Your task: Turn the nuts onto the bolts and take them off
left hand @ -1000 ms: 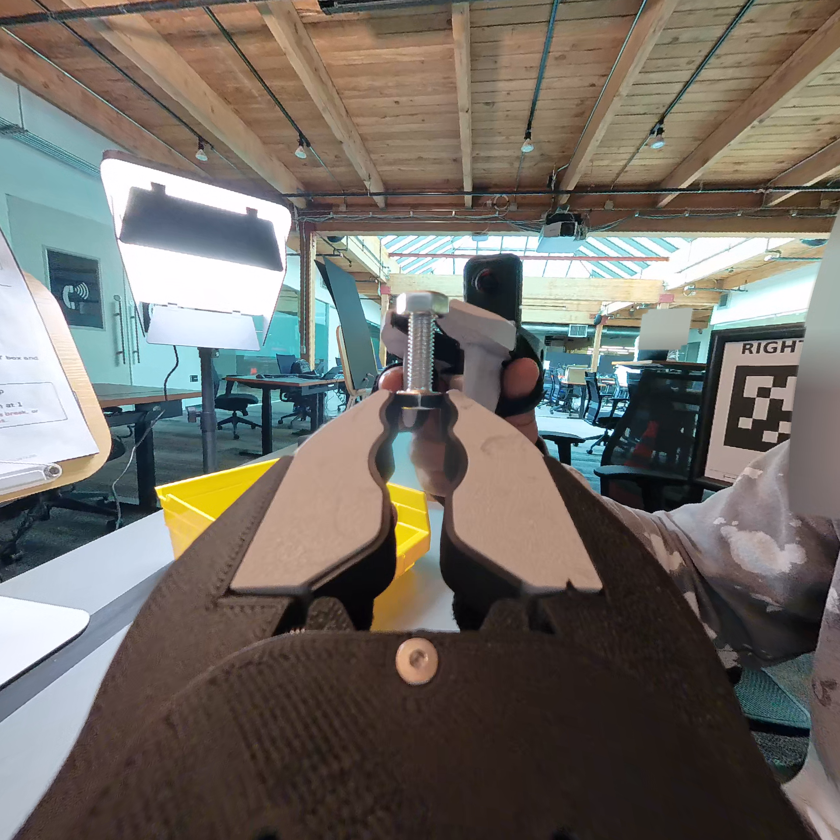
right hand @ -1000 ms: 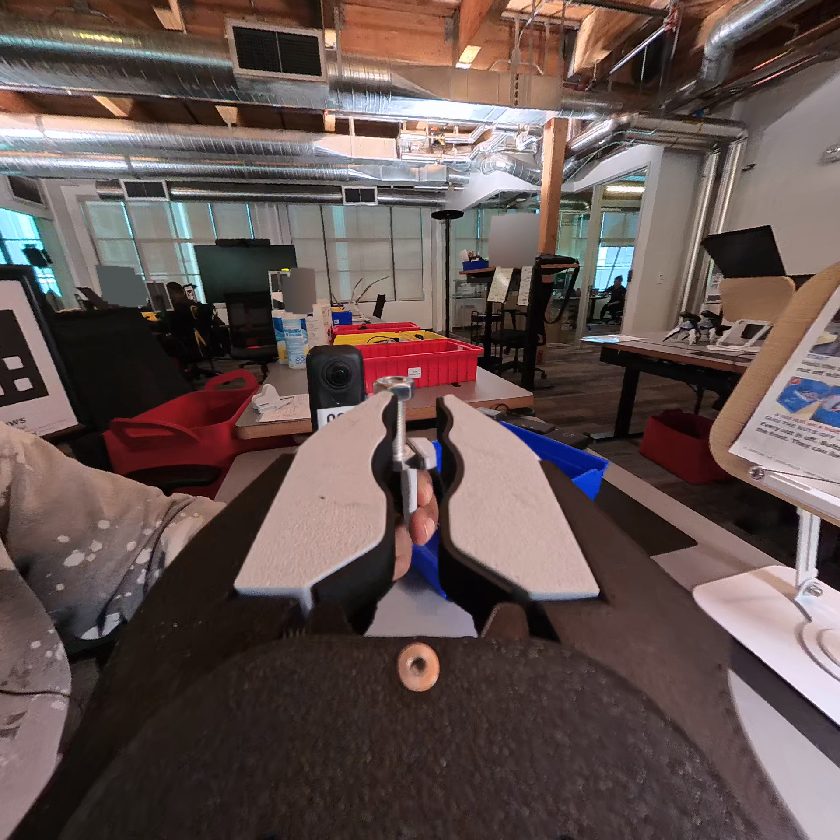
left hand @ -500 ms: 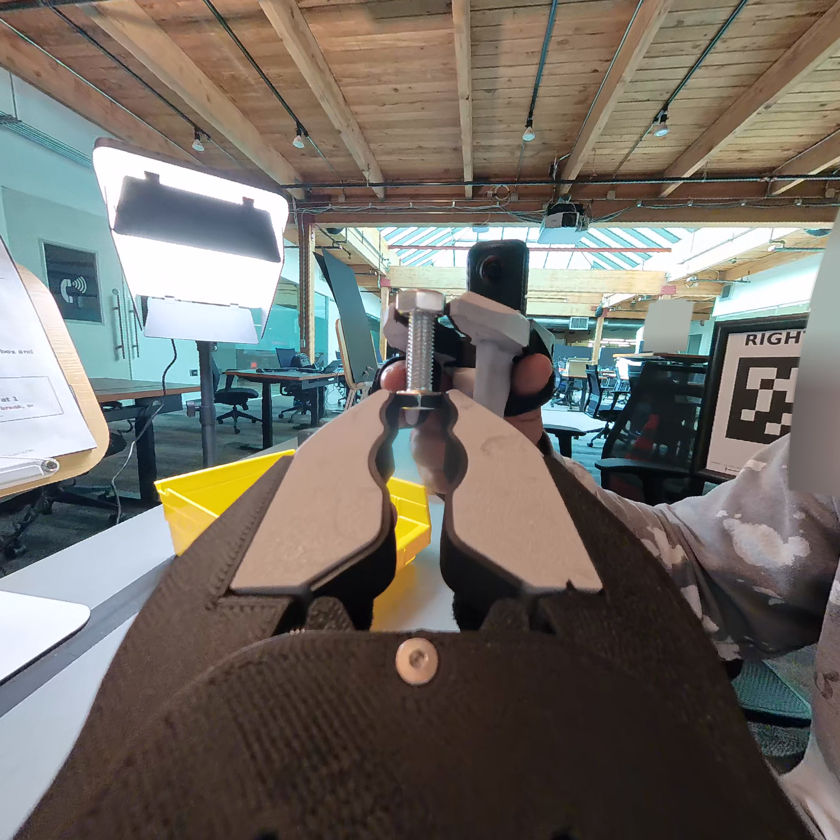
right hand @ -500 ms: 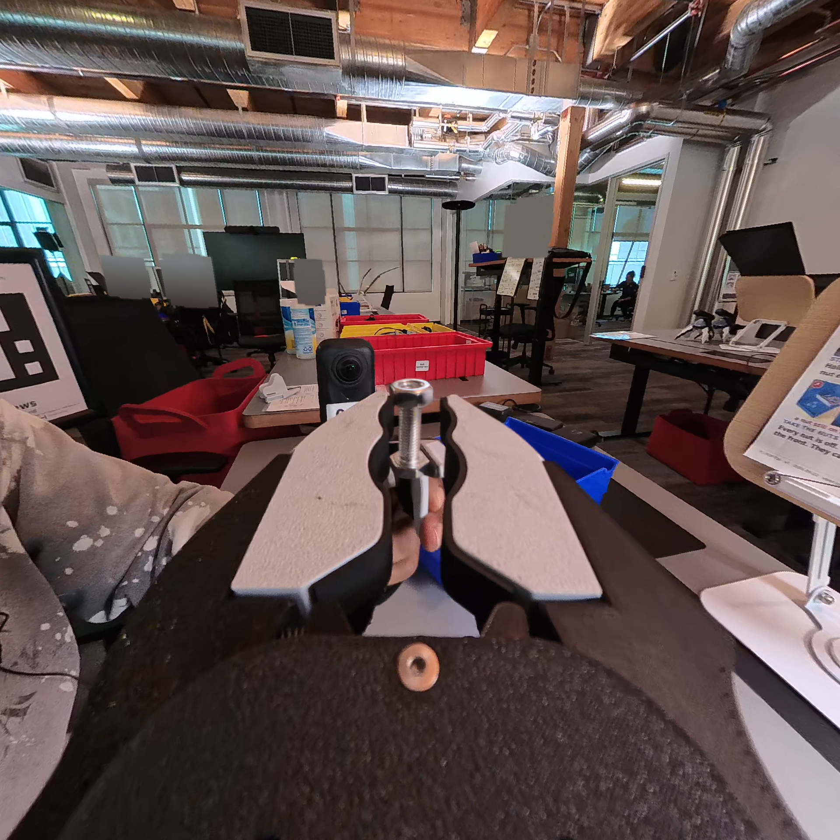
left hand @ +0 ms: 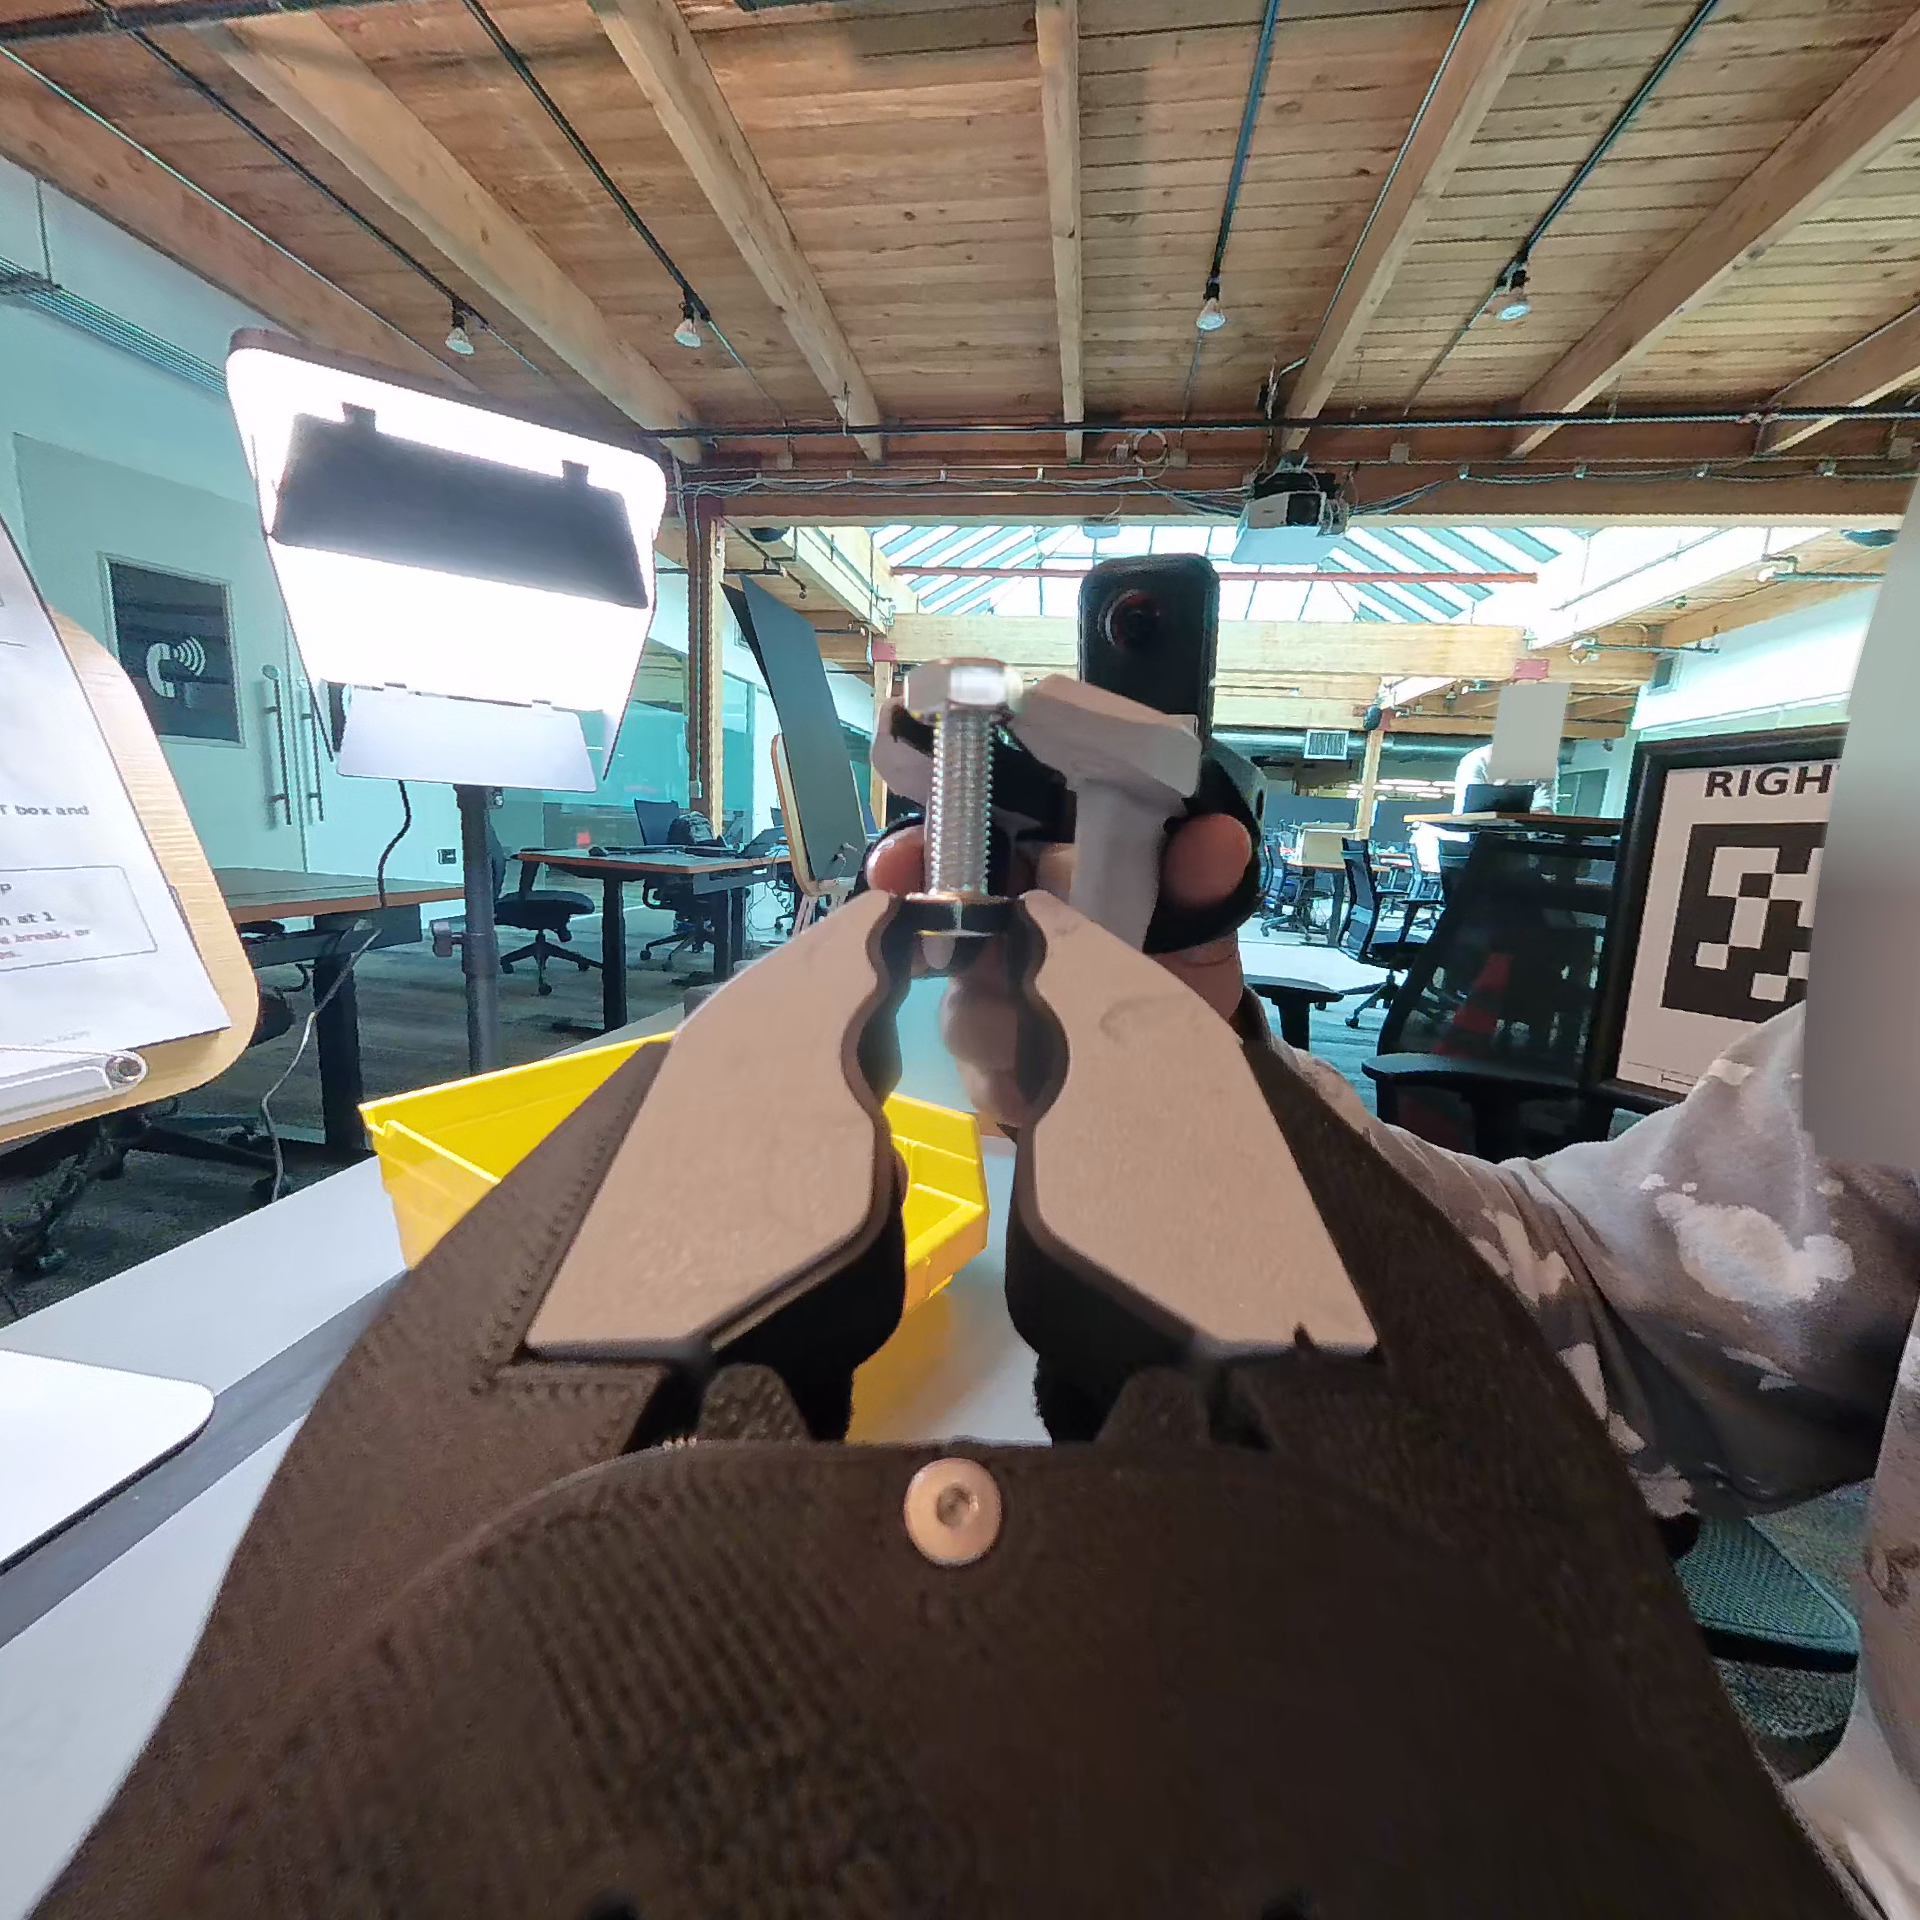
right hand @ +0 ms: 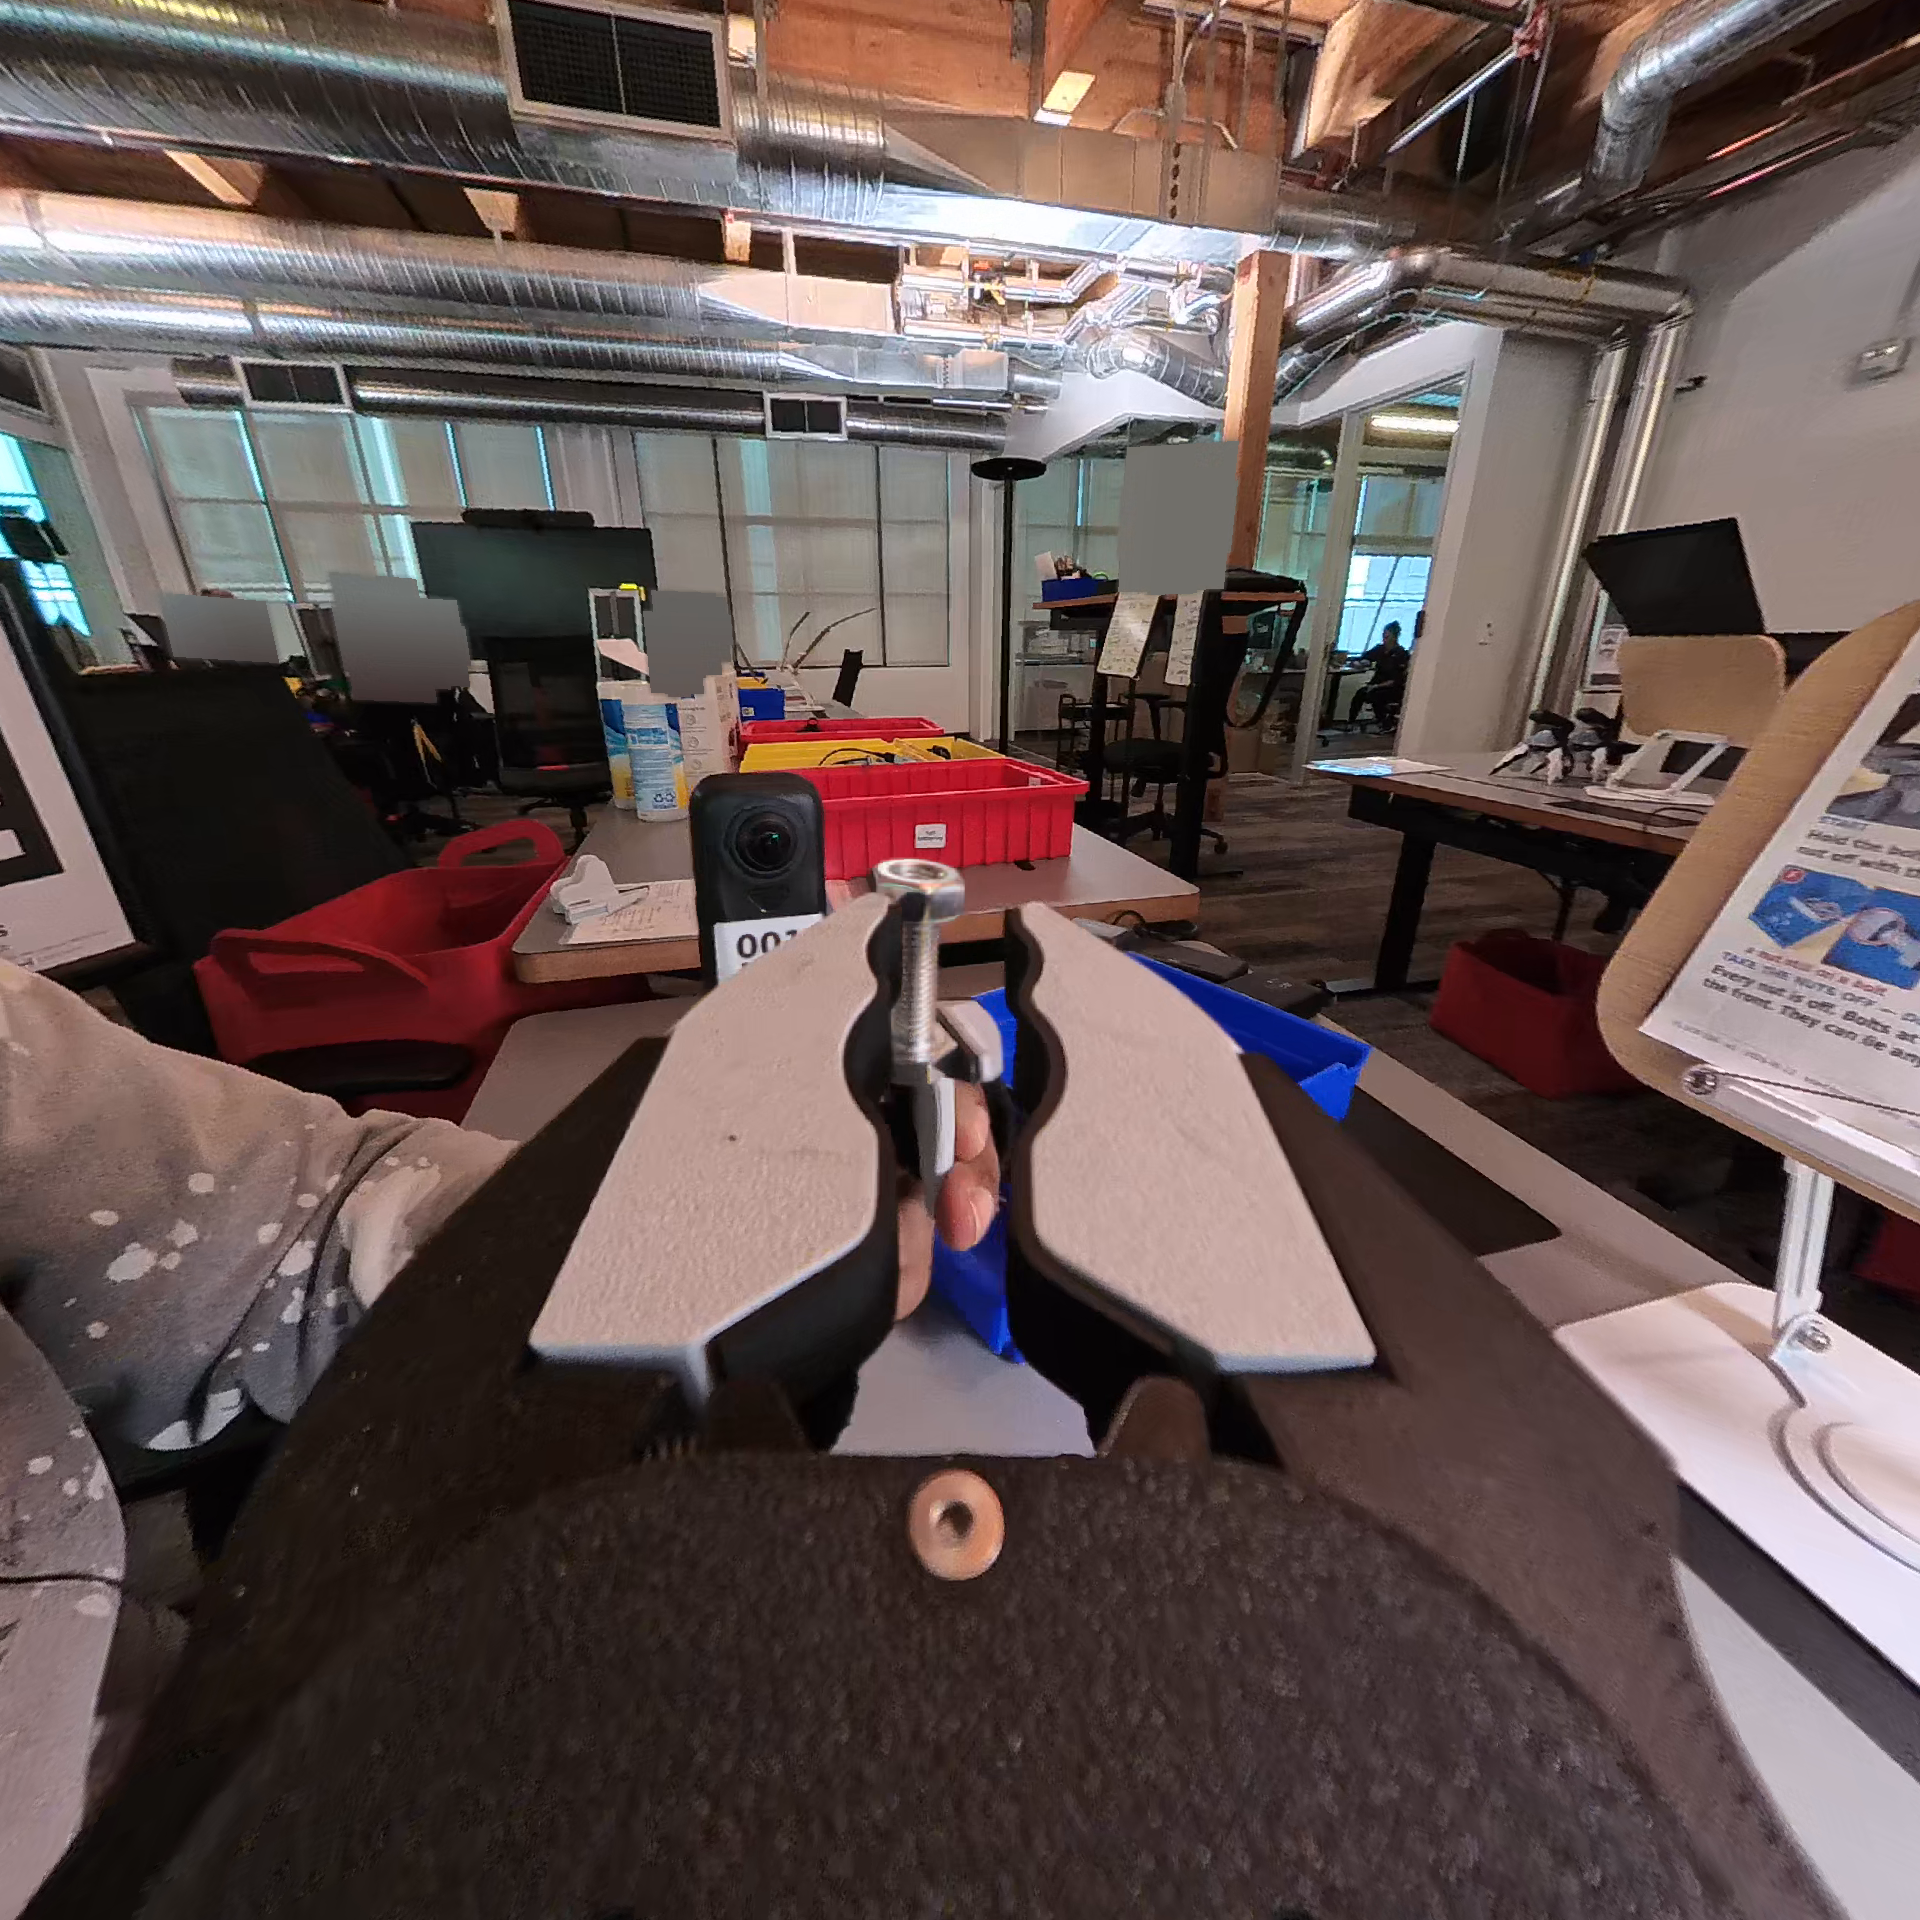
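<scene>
A silver bolt stands upright in mid-air, hex head on top. In the left wrist view my left gripper is shut on the nut at the bolt's lower end. My right gripper, held by a hand, faces me and grips the bolt's head. In the right wrist view my right gripper is shut on the bolt just under its head. The nut sits lower on the shaft between the left gripper's fingertips. Both are held above the table.
A yellow bin lies on the grey table below the left gripper; a blue bin lies below the right one. Instruction boards on stands rise at the table's sides. The person's sleeve is close by. Only a small space, under 4 cm, lies between the two pairs of fingers.
The bolt and both grippers have shifted only slightly in view, and the bolt looks a little nearer in the right wrist view. Both grips hold. The nut's place on the shaft looks the same.
</scene>
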### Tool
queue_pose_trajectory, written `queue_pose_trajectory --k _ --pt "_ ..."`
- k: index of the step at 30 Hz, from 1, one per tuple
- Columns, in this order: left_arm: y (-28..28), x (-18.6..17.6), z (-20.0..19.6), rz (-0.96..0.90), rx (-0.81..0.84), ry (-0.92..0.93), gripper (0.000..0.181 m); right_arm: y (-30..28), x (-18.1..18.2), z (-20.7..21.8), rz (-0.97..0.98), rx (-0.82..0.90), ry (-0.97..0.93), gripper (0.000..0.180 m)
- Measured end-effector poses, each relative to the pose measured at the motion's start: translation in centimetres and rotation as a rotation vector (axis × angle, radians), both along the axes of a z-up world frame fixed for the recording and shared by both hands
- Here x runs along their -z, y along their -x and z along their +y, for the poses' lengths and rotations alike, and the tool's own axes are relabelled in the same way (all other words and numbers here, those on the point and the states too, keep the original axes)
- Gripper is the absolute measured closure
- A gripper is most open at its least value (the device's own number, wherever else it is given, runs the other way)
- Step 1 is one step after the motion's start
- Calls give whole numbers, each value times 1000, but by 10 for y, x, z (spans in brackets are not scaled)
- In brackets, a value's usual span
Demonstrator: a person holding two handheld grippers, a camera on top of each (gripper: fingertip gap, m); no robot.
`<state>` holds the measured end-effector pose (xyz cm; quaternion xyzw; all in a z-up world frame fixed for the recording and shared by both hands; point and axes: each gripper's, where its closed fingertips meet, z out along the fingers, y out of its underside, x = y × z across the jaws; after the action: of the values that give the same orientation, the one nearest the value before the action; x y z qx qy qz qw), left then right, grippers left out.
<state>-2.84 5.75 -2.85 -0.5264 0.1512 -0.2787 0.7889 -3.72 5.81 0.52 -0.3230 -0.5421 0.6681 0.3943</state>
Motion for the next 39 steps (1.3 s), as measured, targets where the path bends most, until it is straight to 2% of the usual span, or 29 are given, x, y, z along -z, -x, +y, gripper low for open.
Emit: queue_pose_trajectory --k 6,12,18,20,21,23,28,34,39 --pt "-2 2 1 10 -5 6 163 0 0 -5 -1 -16 4 154" --pt "0 1 1 8 -8 3 163 0 -1 -1 2 -6 11 160" --pt "-4 4 3 25 -5 13 163 2 3 -9 -17 -33 5 153" --pt "-6 8 4 58 -13 17 163 4 9 -12 -44 -50 0 171" --pt "-6 12 6 95 -28 13 162 5 13 -12 -62 -54 -8 171" --pt "4 18 8 79 -23 18 162 9 21 -2 -72 -27 -38 171" --pt "24 14 3 51 -54 -39 163 10 24 13 -32 -72 50 167" --pt "51 5 1 -1 -132 -48 162 14 25 46 -33 35 106 165" --pt "57 19 11 -49 -187 -15 163 22 35 43 -64 44 108 165"
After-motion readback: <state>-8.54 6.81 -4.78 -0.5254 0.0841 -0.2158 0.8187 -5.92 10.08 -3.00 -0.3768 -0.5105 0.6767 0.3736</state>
